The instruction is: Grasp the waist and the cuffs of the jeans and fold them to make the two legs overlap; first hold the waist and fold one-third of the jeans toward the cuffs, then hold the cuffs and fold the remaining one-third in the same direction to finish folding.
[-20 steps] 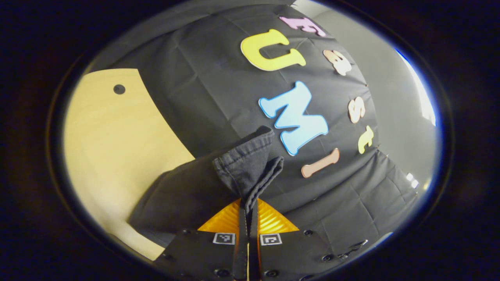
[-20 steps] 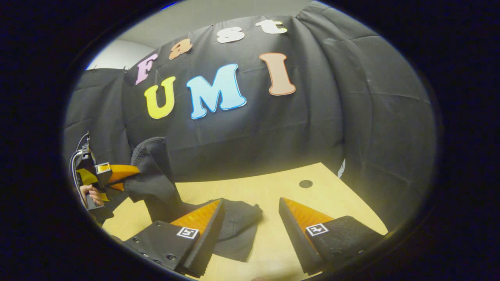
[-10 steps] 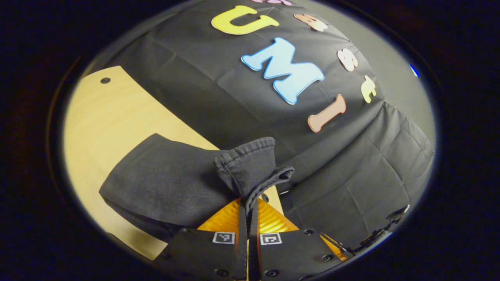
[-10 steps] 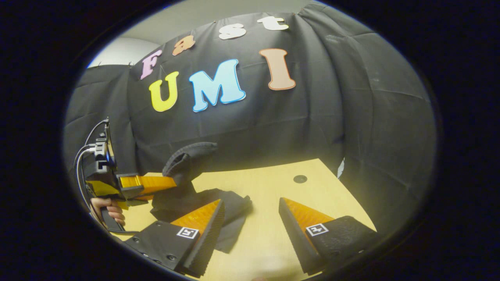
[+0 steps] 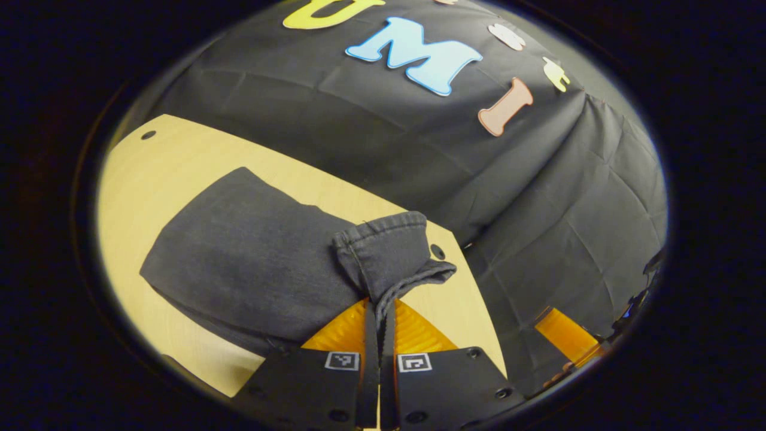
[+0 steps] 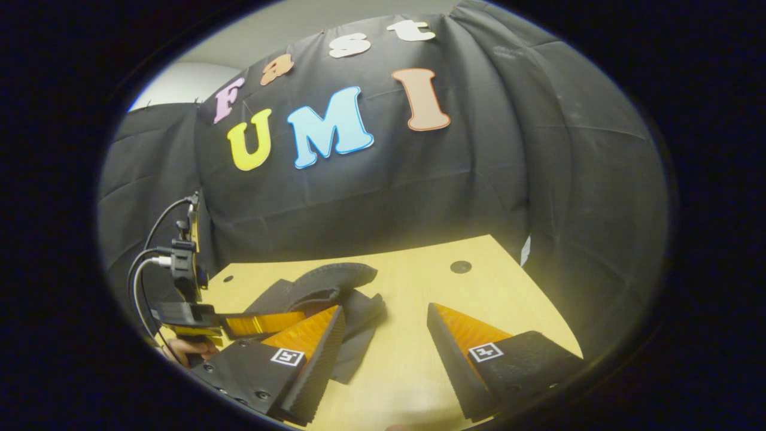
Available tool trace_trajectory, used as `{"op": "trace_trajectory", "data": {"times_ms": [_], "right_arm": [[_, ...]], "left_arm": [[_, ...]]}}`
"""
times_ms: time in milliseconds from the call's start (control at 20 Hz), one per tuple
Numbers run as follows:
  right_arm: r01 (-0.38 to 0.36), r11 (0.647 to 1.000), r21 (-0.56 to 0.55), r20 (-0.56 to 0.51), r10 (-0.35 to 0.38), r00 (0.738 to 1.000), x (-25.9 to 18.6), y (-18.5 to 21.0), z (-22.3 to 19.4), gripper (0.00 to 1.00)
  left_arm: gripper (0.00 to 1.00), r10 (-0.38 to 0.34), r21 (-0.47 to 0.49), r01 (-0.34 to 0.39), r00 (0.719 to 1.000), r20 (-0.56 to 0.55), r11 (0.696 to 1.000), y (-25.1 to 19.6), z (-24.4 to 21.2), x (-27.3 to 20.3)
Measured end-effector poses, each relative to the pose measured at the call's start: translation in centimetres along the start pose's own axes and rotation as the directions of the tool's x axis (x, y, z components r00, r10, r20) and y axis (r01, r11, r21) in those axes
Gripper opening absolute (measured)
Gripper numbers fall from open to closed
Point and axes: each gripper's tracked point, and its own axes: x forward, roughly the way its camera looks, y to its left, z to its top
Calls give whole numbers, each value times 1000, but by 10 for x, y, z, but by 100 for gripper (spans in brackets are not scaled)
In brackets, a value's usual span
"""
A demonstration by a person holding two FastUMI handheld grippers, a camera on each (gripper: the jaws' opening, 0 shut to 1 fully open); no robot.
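**Two grippers at the folded jeans on the wooden table**

Two layers of dark denim are being shown in the left gripper view, where the jeans (image 5: 251, 263) are lying as a flat, folded, charcoal-grey bundle on the pale wooden table (image 5: 161, 161). A hemmed cuff (image 5: 389, 251), its stitched edge visible, is being pinched between the closed orange fingers of the left gripper (image 5: 378, 317) and is being held bunched just above the folded bundle. In the right gripper view, the same cuff (image 6: 332, 278) is being seen as a curled dark arc over the jeans (image 6: 353, 335), with the left gripper (image 6: 263, 323) reaching in from the left. The right gripper (image 6: 386, 341) is being held with its fingers spread wide apart and nothing between them, above the table (image 6: 431, 269). The near edge of the jeans is being hidden behind its left finger. The hand under the left gripper is being cut off at the edge and is hard to make out.
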Motion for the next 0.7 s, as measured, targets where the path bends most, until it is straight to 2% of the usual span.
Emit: {"op": "trace_trajectory", "data": {"times_ms": [100, 200, 250, 400, 450, 500, 600, 700], "right_arm": [[11, 1000, 2, 9, -11, 1000, -3, 1, 3, 83], [20, 1000, 1, 21, -20, 1000, -10, 5, 7, 83], [29, 1000, -4, 27, -29, 999, -14, 7, 9, 83], [51, 998, -29, 50, -49, 998, -28, 16, 15, 83], [59, 997, -41, 55, -56, 997, -33, 19, 15, 88], [65, 997, -49, 64, -61, 996, -38, 23, 17, 83], [62, 997, -50, 84, -58, 995, -50, 34, 22, 83], [61, 997, -48, 120, -55, 991, -65, 49, 30, 83]], "left_arm": [[12, -13, -1, 13, 1000, -10, 1000, -1, -5, -1], [20, -13, 13, 13, 1000, -5, 1000, 0, 3, -6], [43, -15, 37, 15, 1000, -4, 999, -4, 4, -12], [83, 24, 150, -32, 998, 56, 988, -4, 24, -38], [96, 11, 173, -24, 997, 72, 985, -11, 28, -52], [97, 8, 197, -26, 996, 94, 980, -15, 36, -67], [100, 13, 256, -57, 985, 171, 965, -15, 59, -102], [99, 20, 335, -120, 958, 286, 935, -8, 94, -150]]}}
